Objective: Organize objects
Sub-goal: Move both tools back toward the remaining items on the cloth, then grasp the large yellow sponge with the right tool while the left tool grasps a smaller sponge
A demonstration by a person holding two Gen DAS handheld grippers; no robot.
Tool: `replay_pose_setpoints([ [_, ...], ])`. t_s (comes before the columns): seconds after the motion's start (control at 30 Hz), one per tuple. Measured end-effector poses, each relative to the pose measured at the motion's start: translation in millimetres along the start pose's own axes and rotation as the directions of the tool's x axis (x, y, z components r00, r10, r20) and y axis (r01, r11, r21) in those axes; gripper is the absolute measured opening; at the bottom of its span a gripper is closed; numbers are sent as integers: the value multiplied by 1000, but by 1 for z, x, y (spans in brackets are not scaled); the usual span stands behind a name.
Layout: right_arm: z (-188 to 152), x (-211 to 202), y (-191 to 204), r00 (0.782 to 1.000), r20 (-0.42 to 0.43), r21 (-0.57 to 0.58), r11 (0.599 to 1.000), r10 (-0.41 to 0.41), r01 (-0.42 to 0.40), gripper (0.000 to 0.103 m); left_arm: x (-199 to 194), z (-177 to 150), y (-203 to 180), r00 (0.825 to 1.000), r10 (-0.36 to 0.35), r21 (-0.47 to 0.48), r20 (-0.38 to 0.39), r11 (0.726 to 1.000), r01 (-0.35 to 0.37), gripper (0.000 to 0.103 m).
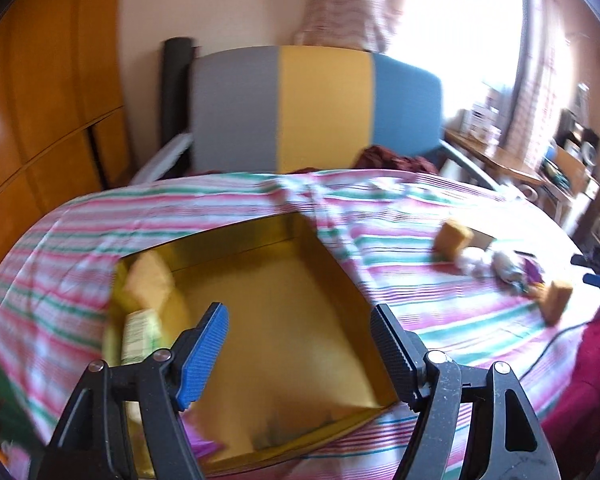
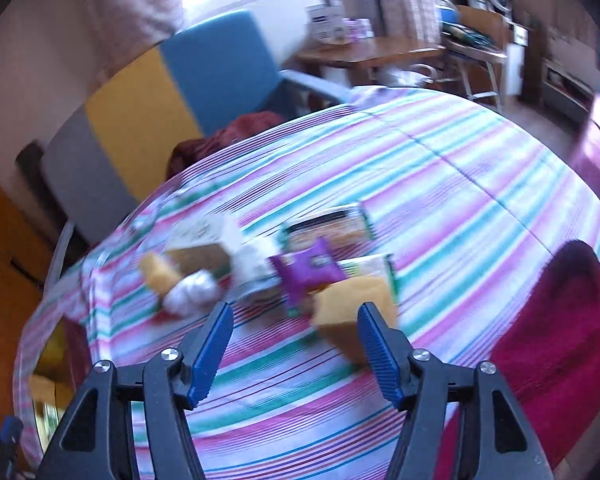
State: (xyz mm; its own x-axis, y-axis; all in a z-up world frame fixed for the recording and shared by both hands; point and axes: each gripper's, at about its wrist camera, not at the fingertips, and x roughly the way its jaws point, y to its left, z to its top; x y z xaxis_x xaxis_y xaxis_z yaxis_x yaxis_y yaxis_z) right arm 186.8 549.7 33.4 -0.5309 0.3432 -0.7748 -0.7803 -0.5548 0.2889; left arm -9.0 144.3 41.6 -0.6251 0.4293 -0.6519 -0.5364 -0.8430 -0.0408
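A gold open box (image 1: 284, 280) lies on the striped bedspread (image 1: 440, 312). A yellow packet (image 1: 150, 280) and a pale green packet (image 1: 138, 336) lie in its left end. My left gripper (image 1: 300, 350) is open and empty above the box. My right gripper (image 2: 294, 342) is open and empty above the bedspread (image 2: 480, 184), close to a yellow sponge block (image 2: 356, 312). Beyond it lie a purple packet (image 2: 310, 270), a white wad (image 2: 192, 294), a second yellow sponge (image 2: 160, 274), a carton (image 2: 204, 246) and clear-wrapped packs (image 2: 332, 228). The pile shows blurred in the left wrist view (image 1: 500, 268).
A grey, yellow and blue chair back (image 1: 316, 108) stands behind the bed. A wooden wardrobe (image 1: 40, 92) is at the left. A cluttered wooden desk (image 2: 380, 54) stands by the window. A red towel (image 2: 560, 332) lies on the bed's right side, a dark red cloth (image 2: 228, 132) at the far edge.
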Motion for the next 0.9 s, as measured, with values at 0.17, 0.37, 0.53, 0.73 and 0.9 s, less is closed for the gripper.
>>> replay_pose_setpoints([
  [0.17,1,26,-6,996,-86,-36,999,-39,36,73,14,9,-50,995,-92,83,-34,992,94,75],
  [0.37,-2,51,-8,985,-154,-26,997,-71,68,73,27,14,-94,984,-163,144,-70,975,172,76],
  [0.53,-1,66,-17,979,-179,13,995,-96,100,73,35,15,-112,977,-191,160,-97,966,204,77],
  [0.73,-2,64,-19,983,-146,21,993,-109,113,50,53,15,-124,969,-206,162,-139,960,228,77],
  [0.9,3,41,-28,998,-24,79,995,-61,62,49,76,15,-132,957,-216,128,-195,961,244,76],
])
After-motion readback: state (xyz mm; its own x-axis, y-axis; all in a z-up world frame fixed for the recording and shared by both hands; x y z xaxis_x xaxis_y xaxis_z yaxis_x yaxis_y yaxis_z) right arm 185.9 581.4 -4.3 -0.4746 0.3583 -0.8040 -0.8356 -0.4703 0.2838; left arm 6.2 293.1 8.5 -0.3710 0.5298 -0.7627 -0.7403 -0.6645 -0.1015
